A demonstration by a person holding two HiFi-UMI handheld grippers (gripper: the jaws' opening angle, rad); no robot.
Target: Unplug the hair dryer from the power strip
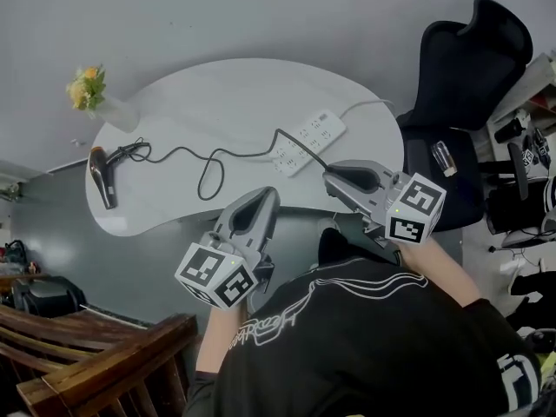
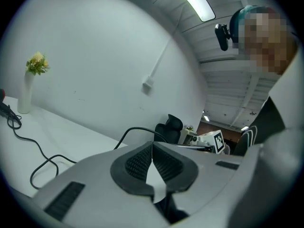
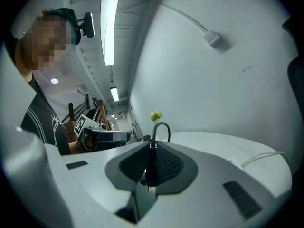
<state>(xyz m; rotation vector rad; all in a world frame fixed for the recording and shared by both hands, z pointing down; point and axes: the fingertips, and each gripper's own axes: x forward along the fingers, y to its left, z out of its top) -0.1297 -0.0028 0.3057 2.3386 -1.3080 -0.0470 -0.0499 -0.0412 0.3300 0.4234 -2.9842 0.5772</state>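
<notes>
A: What's nearest?

B: The two grippers, held in front of the person's black shirt. The left gripper is closer to the chest. The right gripper reaches to the near edge of the table.

A: And the jaws?

B: The left pads are pressed together at the tips with nothing between them. The right pads are clamped on the black plug, and the cord arches up out of its front end.

A: So the plug is out of the strip?

B: Yes. The strip lies flat on the table just beyond the right gripper's tips. The plug is up in the jaws, clear of it. The strip's own white lead runs off toward the table's right side.

A: Where does the cord go?

B: From the jaws it crosses over the strip, then trails left across the table, with one loop midway, to the dryer.

A: Where's the dryer?

B: It lies on its side near the table's left end, well apart from both grippers.

A: Anything farther off?

B: A white vase of yellow flowers stands just beyond the dryer. A black chair stands past the table's right end.
</notes>
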